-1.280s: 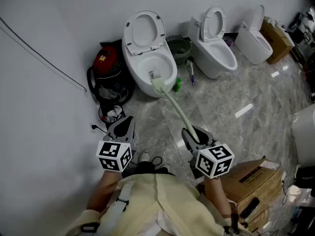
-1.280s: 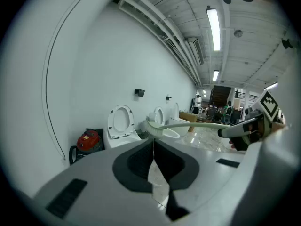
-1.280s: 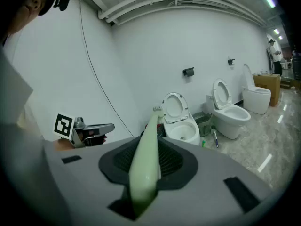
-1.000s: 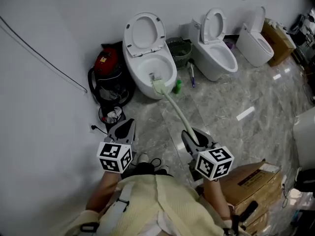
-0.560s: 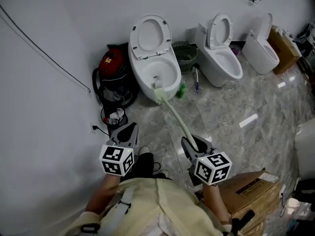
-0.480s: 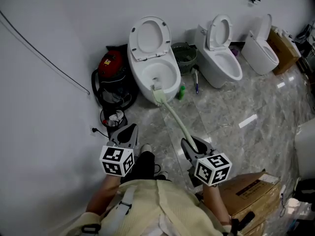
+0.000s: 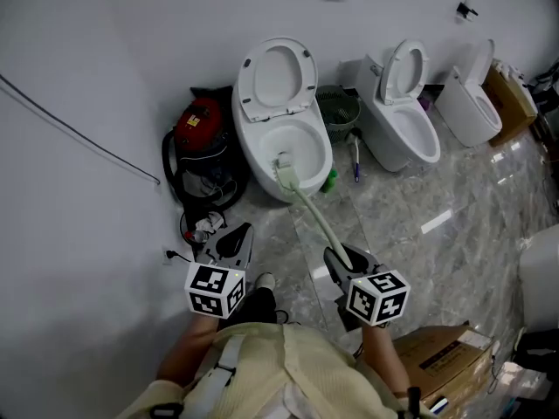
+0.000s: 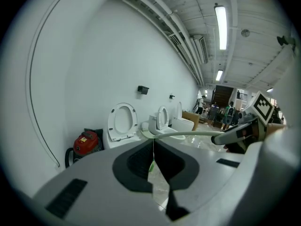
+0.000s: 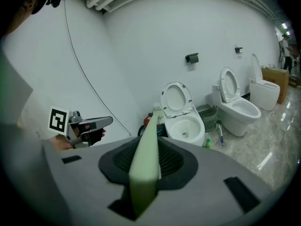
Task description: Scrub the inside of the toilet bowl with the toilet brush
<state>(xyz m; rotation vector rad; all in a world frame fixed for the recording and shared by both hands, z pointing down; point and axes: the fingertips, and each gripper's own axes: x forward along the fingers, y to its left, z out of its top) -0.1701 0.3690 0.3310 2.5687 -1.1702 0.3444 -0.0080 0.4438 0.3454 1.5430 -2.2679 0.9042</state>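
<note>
**A:** Where's the toilet brush point(image 7: 313, 209)?

**B:** In the right gripper point(image 7: 346, 257). Its fingers are pinching the near end of the pale green handle. The handle slants far-left over the floor point(image 7: 393, 208) to the toilet bowl point(image 7: 251, 160). The brush head is at the bowl's near rim w/ the bristles just inside.

**A:** Is the head touching the rim?

**B:** Looks like it, but can't tell for sure.

**A:** And the left gripper point(image 7: 231, 241)?

**B:** It's near-left of the bowl, well apart from it. Fingers pressed together, nothing btw them.

**A:** Seat?

**B:** The seat and lid point(image 7: 277, 72) are up, leaning back toward the wall point(image 7: 105, 51).

**A:** What else is nr the bowl?

**B:** A red vacuum point(image 7: 196, 122) w/ a black hose is just left of it, by the wall. A green waste basket point(image 7: 339, 106) is just right of it, on the far side. A small green bottle point(image 7: 329, 182) stands on the floor just beside the bowl's right base. A blue-handled brush point(image 7: 355, 157) lies btw the bowl and the second toilet point(image 7: 410, 133), which also has its lid up.

**A:** Anything further right?

**B:** A third toilet point(image 7: 472, 112), then a cardboard box point(image 7: 511, 94) at the far-right edge. There's another carton point(image 7: 450, 365) in the near-right corner.
</note>
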